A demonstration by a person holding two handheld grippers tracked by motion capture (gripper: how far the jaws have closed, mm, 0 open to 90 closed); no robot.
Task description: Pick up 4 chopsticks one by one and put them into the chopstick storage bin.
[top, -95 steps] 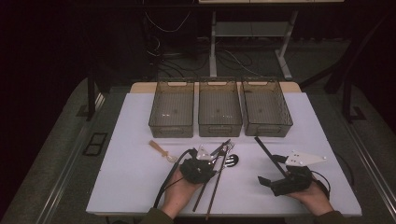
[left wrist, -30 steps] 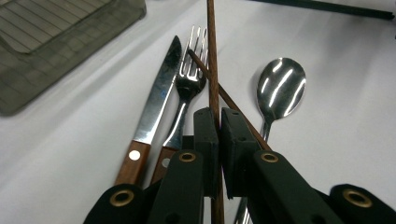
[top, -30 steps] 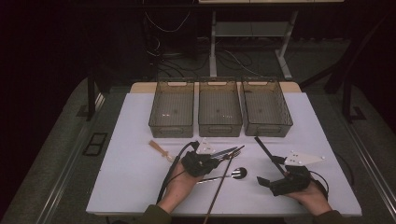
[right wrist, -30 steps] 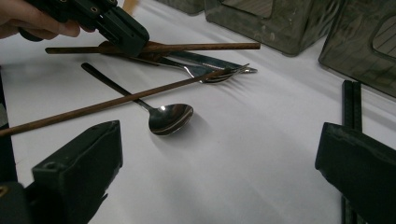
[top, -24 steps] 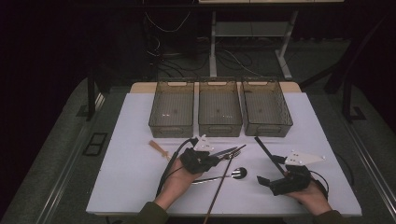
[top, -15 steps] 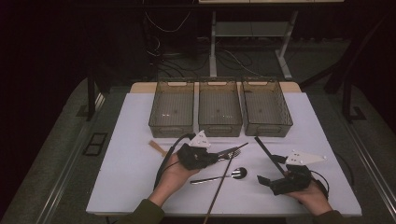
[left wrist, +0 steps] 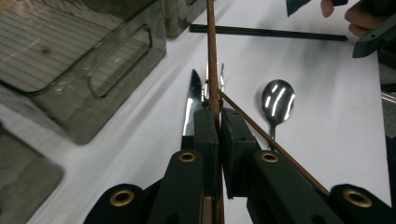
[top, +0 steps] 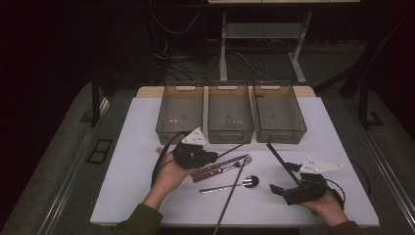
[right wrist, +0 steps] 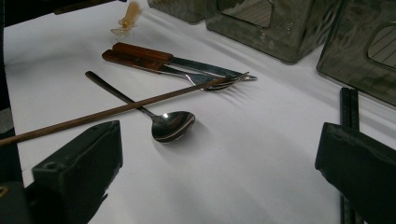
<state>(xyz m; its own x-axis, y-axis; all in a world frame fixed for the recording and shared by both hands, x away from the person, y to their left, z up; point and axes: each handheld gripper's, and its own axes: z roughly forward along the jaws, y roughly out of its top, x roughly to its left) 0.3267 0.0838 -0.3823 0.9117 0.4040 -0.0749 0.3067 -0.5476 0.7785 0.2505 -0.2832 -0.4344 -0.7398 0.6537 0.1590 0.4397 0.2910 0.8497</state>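
Left tool [left wrist: 218,126] had clamped one thin brown wooden chopstick [left wrist: 211,56], moved up from the white table [top: 137,147]; sorting begun. Right tool [right wrist: 219,154] gaped wide.

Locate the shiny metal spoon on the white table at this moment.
In the high view, the shiny metal spoon lies near the table's front middle, between the two grippers, just in front of the wooden-handled knife and fork.
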